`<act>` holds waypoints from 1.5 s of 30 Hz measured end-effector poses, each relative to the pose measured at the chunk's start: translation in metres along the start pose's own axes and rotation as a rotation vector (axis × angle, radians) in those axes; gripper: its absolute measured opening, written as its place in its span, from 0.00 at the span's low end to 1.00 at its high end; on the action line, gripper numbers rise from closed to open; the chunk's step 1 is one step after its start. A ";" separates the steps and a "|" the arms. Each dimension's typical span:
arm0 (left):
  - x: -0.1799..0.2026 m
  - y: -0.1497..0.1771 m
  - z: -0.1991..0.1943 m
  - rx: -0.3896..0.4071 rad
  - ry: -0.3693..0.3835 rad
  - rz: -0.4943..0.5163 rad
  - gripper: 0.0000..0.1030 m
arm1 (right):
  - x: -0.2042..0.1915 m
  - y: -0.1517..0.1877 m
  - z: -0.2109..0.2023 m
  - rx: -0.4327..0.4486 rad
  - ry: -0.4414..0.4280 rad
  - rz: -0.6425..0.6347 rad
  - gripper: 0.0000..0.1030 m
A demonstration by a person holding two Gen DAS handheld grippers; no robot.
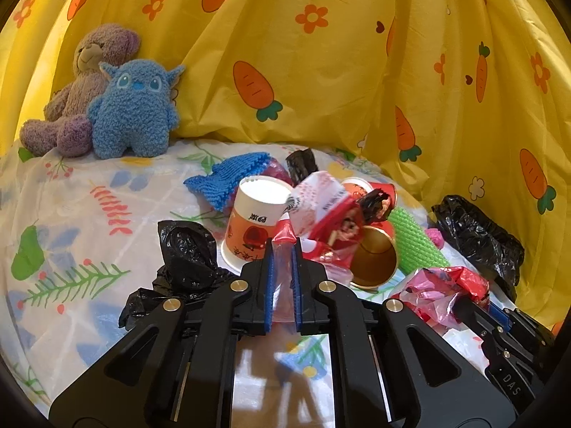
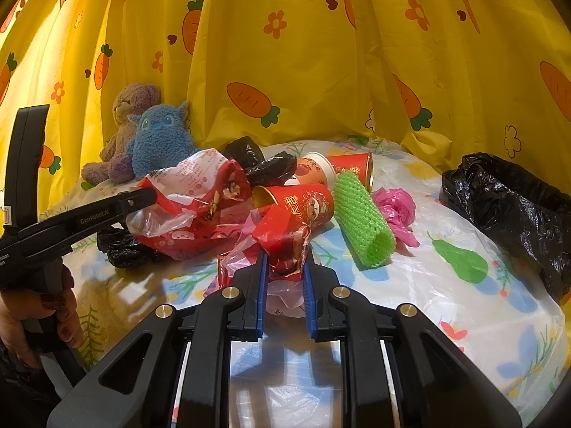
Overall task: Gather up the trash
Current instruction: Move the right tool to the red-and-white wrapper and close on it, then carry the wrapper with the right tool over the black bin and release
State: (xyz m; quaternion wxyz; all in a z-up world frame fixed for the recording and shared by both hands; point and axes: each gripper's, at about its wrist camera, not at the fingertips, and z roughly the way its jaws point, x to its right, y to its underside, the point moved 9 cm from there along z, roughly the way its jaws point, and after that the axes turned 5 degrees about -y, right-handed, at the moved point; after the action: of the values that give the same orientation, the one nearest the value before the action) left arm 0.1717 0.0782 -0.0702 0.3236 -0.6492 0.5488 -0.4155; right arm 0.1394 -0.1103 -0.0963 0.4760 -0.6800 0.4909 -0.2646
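A trash pile lies on a floral tablecloth (image 1: pixel 71 214). My left gripper (image 1: pixel 282 246) is shut on a red and white plastic bag (image 1: pixel 317 210); the same bag (image 2: pixel 192 199) shows lifted at the left gripper's tip in the right wrist view. My right gripper (image 2: pixel 284 260) is shut on a crumpled red and pink plastic bag (image 2: pixel 282 239), also seen at the lower right of the left wrist view (image 1: pixel 442 285). Around them lie a white paper cup (image 1: pixel 253 221), a red cup with gold inside (image 1: pixel 374 260), a green foam net sleeve (image 2: pixel 360 214), and black bags (image 1: pixel 185 256).
A large open black trash bag (image 2: pixel 514 207) sits at the right edge of the table. A blue plush (image 1: pixel 135 107) and a purple-brown teddy bear (image 1: pixel 85 82) sit at the back left. A blue knitted cloth (image 1: pixel 228 174) and a pink bag (image 2: pixel 396 210) lie nearby. A yellow carrot-print curtain (image 1: pixel 321 53) hangs behind.
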 end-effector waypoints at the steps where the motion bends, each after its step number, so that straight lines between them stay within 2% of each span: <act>1: 0.001 -0.003 -0.006 0.019 0.004 -0.004 0.03 | 0.001 -0.001 -0.002 0.005 0.001 0.002 0.18; 6: 0.006 -0.023 -0.038 0.110 0.015 -0.022 0.02 | 0.008 -0.006 -0.013 0.033 0.018 0.007 0.18; 10: 0.022 -0.035 -0.057 0.153 0.053 -0.005 0.02 | 0.016 -0.013 -0.021 0.059 0.038 0.015 0.18; 17: 0.069 -0.042 -0.063 0.166 0.159 0.045 0.02 | 0.039 -0.025 -0.037 0.103 0.100 0.029 0.18; 22: 0.119 -0.048 -0.055 0.174 0.236 0.105 0.02 | 0.068 -0.041 -0.052 0.149 0.192 0.021 0.18; 26: 0.167 -0.058 -0.044 0.187 0.319 0.146 0.02 | 0.110 -0.056 -0.062 0.182 0.305 0.033 0.18; 32: 0.244 -0.068 -0.010 0.174 0.446 0.194 0.02 | 0.188 -0.082 -0.072 0.217 0.536 0.050 0.18; 38: 0.321 -0.076 0.036 0.139 0.570 0.223 0.02 | 0.253 -0.094 -0.064 0.200 0.708 0.087 0.18; 45: 0.378 -0.066 0.092 0.044 0.656 0.214 0.03 | 0.295 -0.096 -0.051 0.147 0.802 0.066 0.18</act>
State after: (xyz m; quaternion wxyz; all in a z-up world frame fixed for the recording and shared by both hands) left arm 0.3027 -0.2839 0.0166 0.1857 -0.4126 0.6794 -0.5776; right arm 0.2483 -0.3955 -0.0205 0.3026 -0.4707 0.6390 -0.5278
